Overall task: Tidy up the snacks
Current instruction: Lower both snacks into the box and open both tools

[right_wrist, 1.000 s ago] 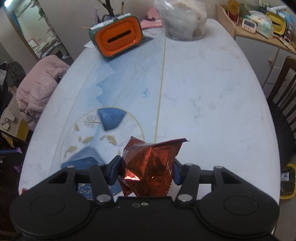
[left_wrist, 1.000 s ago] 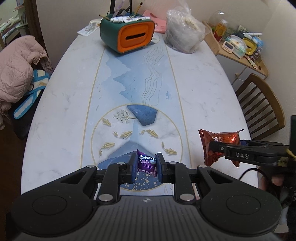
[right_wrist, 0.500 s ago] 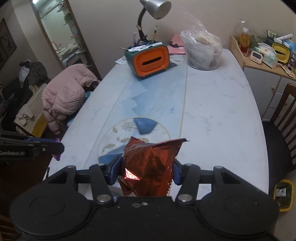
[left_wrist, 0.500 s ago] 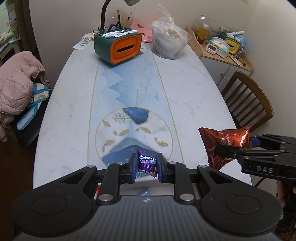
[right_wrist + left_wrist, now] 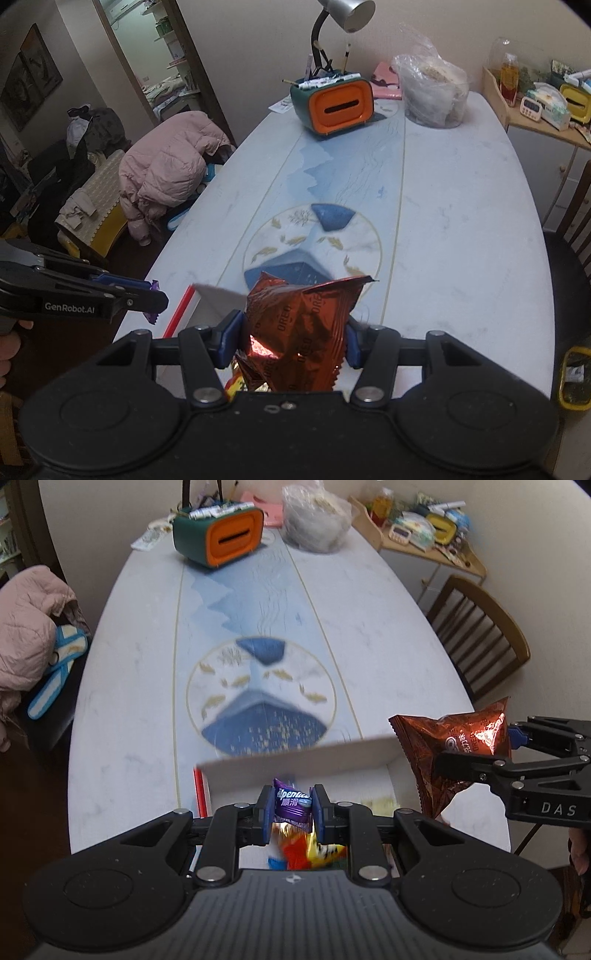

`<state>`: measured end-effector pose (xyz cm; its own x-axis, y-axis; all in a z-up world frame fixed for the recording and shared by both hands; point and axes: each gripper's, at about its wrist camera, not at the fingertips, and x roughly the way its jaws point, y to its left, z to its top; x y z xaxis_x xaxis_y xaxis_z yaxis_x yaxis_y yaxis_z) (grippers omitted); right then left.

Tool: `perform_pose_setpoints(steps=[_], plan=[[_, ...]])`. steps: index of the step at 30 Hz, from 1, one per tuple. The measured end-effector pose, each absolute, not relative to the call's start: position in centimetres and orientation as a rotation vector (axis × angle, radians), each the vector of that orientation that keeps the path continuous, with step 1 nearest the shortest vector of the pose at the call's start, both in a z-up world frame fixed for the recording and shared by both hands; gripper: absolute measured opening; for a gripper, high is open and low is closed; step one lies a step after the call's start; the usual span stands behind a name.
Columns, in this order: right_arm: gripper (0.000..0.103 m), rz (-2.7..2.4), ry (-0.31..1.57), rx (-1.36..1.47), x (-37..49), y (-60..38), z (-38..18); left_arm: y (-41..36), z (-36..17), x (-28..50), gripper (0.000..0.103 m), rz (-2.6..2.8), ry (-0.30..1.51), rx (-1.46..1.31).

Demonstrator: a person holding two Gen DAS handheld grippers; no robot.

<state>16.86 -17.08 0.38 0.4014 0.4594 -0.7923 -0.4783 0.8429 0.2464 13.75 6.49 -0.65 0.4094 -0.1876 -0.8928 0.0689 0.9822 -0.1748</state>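
Note:
My left gripper (image 5: 291,808) is shut on a small purple Alpenliebe candy (image 5: 291,803) and holds it over a white box (image 5: 295,764) at the table's near edge. Colourful snack packets (image 5: 310,851) lie inside the box. My right gripper (image 5: 293,341) is shut on a crumpled red-brown Oreo packet (image 5: 299,332), above the same box (image 5: 218,302). In the left wrist view the right gripper (image 5: 513,749) holds the Oreo packet (image 5: 450,746) over the box's right end. In the right wrist view the left gripper (image 5: 153,299) is at the left with the candy (image 5: 153,286) showing.
An orange and green tissue box (image 5: 221,541) with pens and a clear bag (image 5: 317,520) stand at the table's far end. A wooden chair (image 5: 480,635) is on the right. A pink jacket (image 5: 166,166) lies on a seat at the left. A side table with clutter (image 5: 421,520) is at the back right.
Both grippers have pulled back toward the near edge with their snacks. The white box with packets inside has come into view beneath them.

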Motion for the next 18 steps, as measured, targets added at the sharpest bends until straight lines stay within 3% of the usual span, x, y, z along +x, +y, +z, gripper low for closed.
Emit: perform_pose_setpoints(steps=[18], plan=[[0.054, 0.574, 1.149, -0.038, 13.0, -16.8, -8.7, 3.0, -9.2, 10.5, 0.021, -0.195, 1.287, -0.043]])
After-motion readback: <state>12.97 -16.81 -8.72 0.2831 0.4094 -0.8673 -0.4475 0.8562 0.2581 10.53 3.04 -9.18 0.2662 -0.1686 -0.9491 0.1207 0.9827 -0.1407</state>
